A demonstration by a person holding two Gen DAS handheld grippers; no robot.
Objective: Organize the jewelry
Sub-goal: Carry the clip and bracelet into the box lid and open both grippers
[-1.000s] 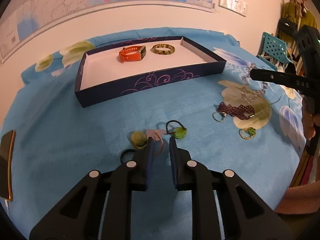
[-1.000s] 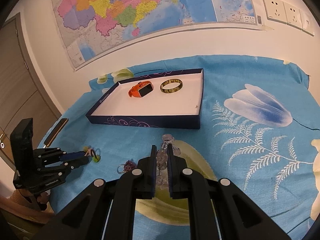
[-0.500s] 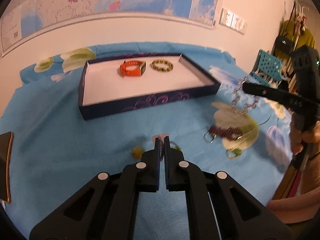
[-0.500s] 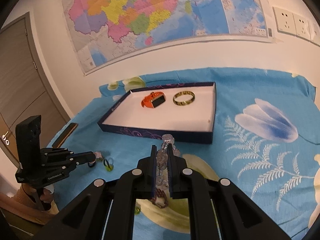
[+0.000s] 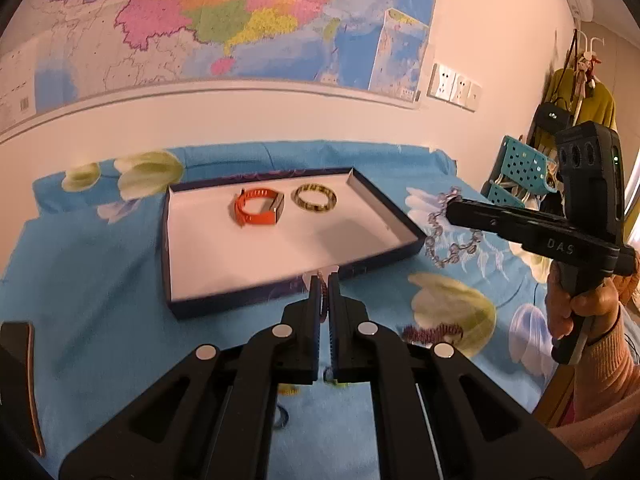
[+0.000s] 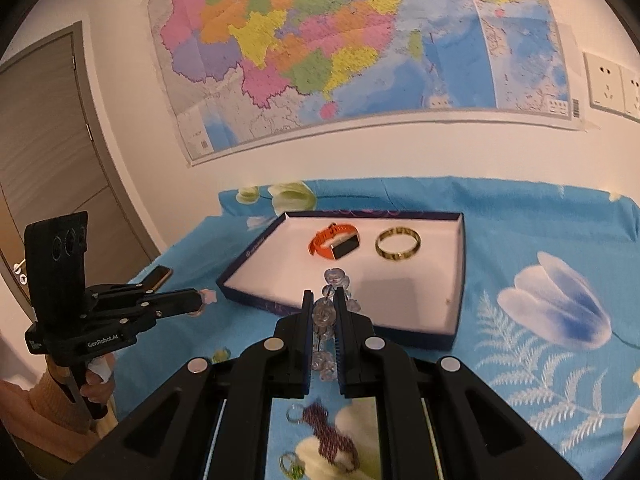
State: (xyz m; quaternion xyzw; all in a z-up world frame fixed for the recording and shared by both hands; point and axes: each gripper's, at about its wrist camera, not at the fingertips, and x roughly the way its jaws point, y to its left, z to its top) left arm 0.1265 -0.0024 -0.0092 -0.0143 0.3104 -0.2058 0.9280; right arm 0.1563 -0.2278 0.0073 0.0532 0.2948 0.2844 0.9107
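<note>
Left wrist view
Grip: the left gripper (image 5: 324,280) is pressed together on a small reddish piece with a pale tag (image 5: 329,271) at the tips; what it is cannot be told.
Reason for hold: the piece is judged to be pinched at the very tips so that it can be let go cleanly into the tray.
Tray: the dark-walled tray (image 5: 240,296) lies just ahead of the fingertips; an orange band (image 5: 258,211) and a gold bangle (image 5: 315,198) are already laid near its far wall, leaving the near part free.
Still out: a maroon beaded piece (image 5: 432,333) is seen on the cloth to the right of the fingers.
Other hand: to the far right, a clear bead bracelet (image 5: 452,236) is dangled from the right gripper (image 5: 452,210), past the tray's right corner.

Right wrist view
Grip: the right gripper (image 6: 324,300) is pinched on the clear bead bracelet (image 6: 325,316), beads being visible between the pads and hanging below.
Reason for hold: the strand is judged to be carried clear of the cloth so that it does not drag or snag.
Tray: the tray (image 6: 416,330) sits directly ahead.
Left side: the left gripper (image 6: 202,298) is seen closed, with the pale tag at its tip.

Surface and room
Surface: a blue flowered cloth (image 6: 540,384) covers the table.
Phone: a phone (image 6: 158,276) lies at the cloth's left edge.
Wall: a large map (image 6: 340,48) and sockets (image 6: 608,88) are mounted behind.
Door: a grey door (image 6: 48,152) stands to the left.
</note>
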